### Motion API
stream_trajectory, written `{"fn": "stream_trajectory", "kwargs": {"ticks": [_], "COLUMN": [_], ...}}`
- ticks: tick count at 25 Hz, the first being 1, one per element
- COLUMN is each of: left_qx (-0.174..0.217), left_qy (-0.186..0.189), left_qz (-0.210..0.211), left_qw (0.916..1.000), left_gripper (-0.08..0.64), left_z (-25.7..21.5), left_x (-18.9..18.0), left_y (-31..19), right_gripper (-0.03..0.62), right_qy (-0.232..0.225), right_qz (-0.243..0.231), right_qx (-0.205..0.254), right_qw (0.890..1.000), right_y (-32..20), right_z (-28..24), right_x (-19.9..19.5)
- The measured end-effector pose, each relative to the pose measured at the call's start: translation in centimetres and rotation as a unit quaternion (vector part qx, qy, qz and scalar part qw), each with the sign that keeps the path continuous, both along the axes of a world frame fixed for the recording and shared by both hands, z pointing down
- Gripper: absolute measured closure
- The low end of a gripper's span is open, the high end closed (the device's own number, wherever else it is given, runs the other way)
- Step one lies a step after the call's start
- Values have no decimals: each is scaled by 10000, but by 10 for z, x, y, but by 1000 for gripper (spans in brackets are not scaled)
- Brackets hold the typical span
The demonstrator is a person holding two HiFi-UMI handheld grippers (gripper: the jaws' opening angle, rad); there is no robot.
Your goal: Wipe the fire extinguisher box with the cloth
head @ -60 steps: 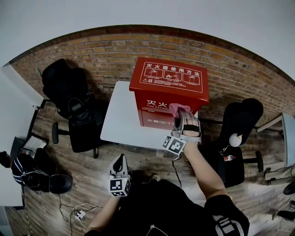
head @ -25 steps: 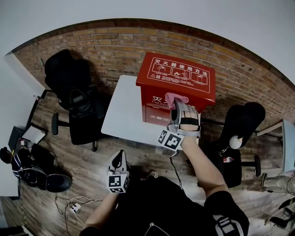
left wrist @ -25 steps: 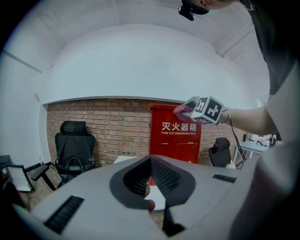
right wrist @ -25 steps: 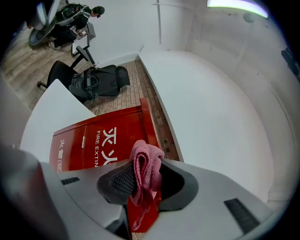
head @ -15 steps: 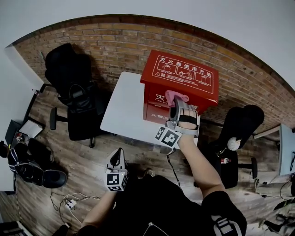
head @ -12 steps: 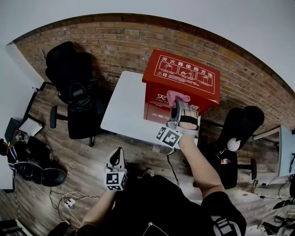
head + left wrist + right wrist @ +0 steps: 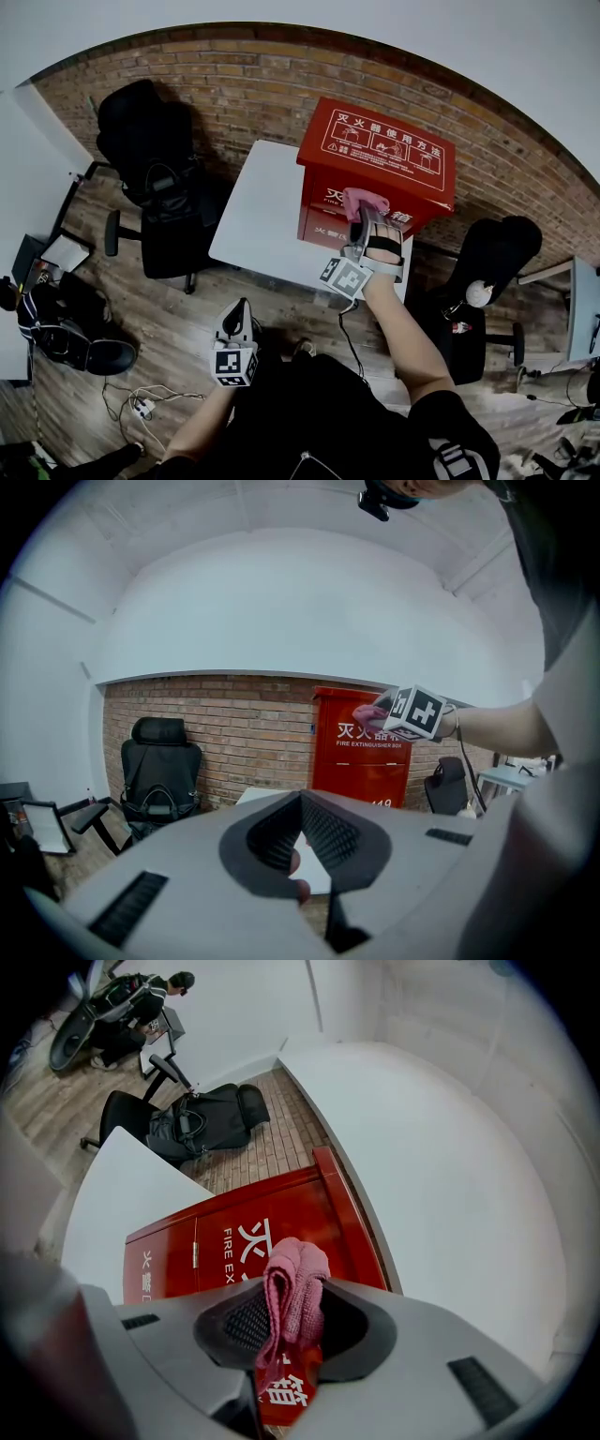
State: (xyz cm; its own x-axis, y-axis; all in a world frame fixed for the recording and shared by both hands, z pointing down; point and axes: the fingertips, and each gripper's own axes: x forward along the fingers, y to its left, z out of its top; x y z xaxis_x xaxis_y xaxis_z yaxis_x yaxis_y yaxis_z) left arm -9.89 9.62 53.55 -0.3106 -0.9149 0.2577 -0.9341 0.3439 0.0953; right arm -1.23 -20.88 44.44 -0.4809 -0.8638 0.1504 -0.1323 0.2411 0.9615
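The red fire extinguisher box (image 7: pixel 379 150) stands at the far right of a white table (image 7: pixel 258 217), against a brick wall. My right gripper (image 7: pixel 365 216) is shut on a pink cloth (image 7: pixel 364 200) and holds it against the upper front of the box, just under the lid's edge. In the right gripper view the cloth (image 7: pixel 291 1293) bunches between the jaws of my right gripper (image 7: pixel 286 1321), in front of the red door (image 7: pixel 225 1232). My left gripper (image 7: pixel 240 315) hangs low over the floor, well short of the table, shut with nothing in it; in its own view, my left gripper (image 7: pixel 302 803) points at the box (image 7: pixel 366 757).
A black office chair (image 7: pixel 155 202) with a bag on it stands left of the table. Another black chair (image 7: pixel 487 272) stands to the right. Cables (image 7: pixel 141 408) and bags (image 7: pixel 66 328) lie on the wooden floor at the left.
The cloth in my right gripper has slid a little up the box front towards the lid's edge. My left gripper has hardly moved.
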Motion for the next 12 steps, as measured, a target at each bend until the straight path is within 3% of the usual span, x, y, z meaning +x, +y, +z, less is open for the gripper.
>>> {"fn": "stream_trajectory", "kwargs": {"ticks": [12], "left_qx": [-40], "left_qy": [-10], "left_qz": [19], "left_qw": [10000], "left_gripper": [538], "left_z": [4], "left_x": [-2], "left_y": [0], "right_gripper": [469], "right_qy": [25], "right_qz": [45], "right_qx": [-185], "right_qw": [9998], "right_y": [0], "right_z": [18], "right_x": [-1]}}
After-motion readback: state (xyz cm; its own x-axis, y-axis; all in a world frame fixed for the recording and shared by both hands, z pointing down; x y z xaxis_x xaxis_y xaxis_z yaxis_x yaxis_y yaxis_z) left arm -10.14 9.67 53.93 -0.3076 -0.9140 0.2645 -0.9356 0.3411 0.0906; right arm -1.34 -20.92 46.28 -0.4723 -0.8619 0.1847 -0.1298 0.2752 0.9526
